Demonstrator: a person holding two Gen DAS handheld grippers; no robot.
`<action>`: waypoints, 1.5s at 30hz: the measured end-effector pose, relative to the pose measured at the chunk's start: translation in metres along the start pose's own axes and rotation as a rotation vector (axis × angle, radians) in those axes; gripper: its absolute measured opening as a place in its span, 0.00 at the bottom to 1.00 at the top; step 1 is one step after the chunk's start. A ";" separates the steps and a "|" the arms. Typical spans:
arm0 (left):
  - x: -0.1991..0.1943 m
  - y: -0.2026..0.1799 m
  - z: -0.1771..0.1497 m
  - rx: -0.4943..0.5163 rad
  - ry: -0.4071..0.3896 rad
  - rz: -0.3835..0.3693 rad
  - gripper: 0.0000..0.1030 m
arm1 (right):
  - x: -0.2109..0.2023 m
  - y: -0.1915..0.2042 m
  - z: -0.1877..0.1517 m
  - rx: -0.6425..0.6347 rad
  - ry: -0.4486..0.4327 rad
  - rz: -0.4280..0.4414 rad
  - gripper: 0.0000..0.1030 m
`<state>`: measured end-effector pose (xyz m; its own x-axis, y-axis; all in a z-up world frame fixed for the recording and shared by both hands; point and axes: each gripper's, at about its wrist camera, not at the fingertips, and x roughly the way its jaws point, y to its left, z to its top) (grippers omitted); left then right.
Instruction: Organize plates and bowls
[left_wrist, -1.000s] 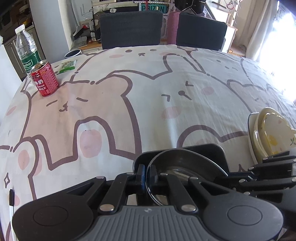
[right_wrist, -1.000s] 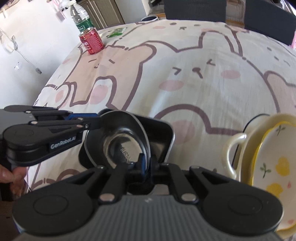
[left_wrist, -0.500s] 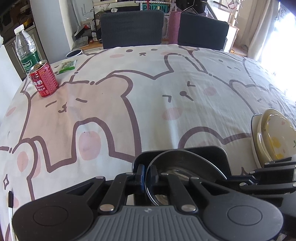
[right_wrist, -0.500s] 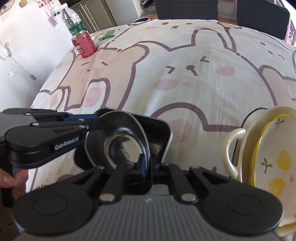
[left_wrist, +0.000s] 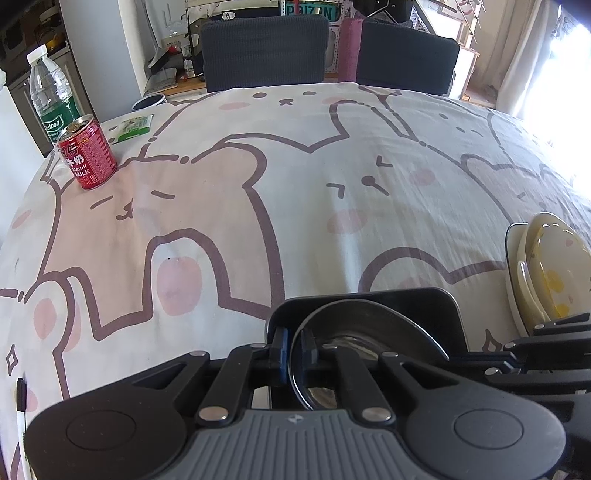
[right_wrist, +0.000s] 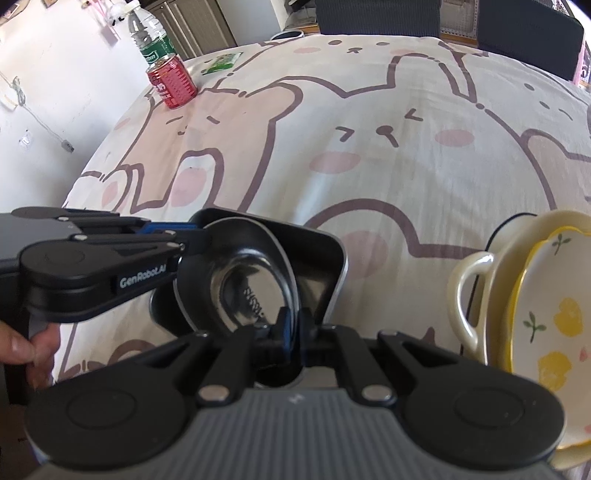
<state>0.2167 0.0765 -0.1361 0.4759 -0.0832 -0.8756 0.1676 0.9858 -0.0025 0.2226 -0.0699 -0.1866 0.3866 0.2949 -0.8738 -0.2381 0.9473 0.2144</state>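
Observation:
A steel bowl (left_wrist: 354, 325) (right_wrist: 251, 280) rests in a black square plate (left_wrist: 369, 299) (right_wrist: 325, 251) at the near edge of the table. My left gripper (left_wrist: 293, 347) is shut on the bowl's left rim, with the thin edge between its blue pads. It enters the right wrist view from the left (right_wrist: 192, 243). My right gripper (right_wrist: 293, 328) is shut on the bowl's near rim and shows at the right edge of the left wrist view (left_wrist: 535, 354). To the right lies a cream handled dish (right_wrist: 469, 295) with a flower-shaped yellow-patterned plate (right_wrist: 546, 314) (left_wrist: 546, 269) on it.
A red milk can (left_wrist: 88, 155) (right_wrist: 171, 81), a water bottle (left_wrist: 48, 92) and a green packet (left_wrist: 135, 127) stand at the far left of the bear-print tablecloth (left_wrist: 295, 184). Two dark chairs (left_wrist: 266, 51) stand behind the table. A person's hand (right_wrist: 22, 347) holds the left gripper.
Both grippers keep their hold on the steel bowl's rim. Only a slight drift of the views shows; nothing on the table has moved.

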 end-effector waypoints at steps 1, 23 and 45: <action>0.000 0.000 0.000 -0.002 0.001 -0.001 0.08 | 0.000 0.000 0.000 -0.001 -0.001 0.003 0.06; -0.009 0.002 0.000 -0.001 0.023 -0.068 0.35 | -0.017 -0.005 0.000 0.000 -0.009 0.052 0.14; -0.033 0.044 -0.004 -0.058 0.041 -0.046 0.24 | -0.020 -0.023 0.006 0.094 -0.020 0.019 0.29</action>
<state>0.2048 0.1236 -0.1089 0.4326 -0.1240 -0.8930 0.1380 0.9879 -0.0704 0.2252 -0.0967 -0.1711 0.4006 0.3143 -0.8607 -0.1614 0.9488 0.2714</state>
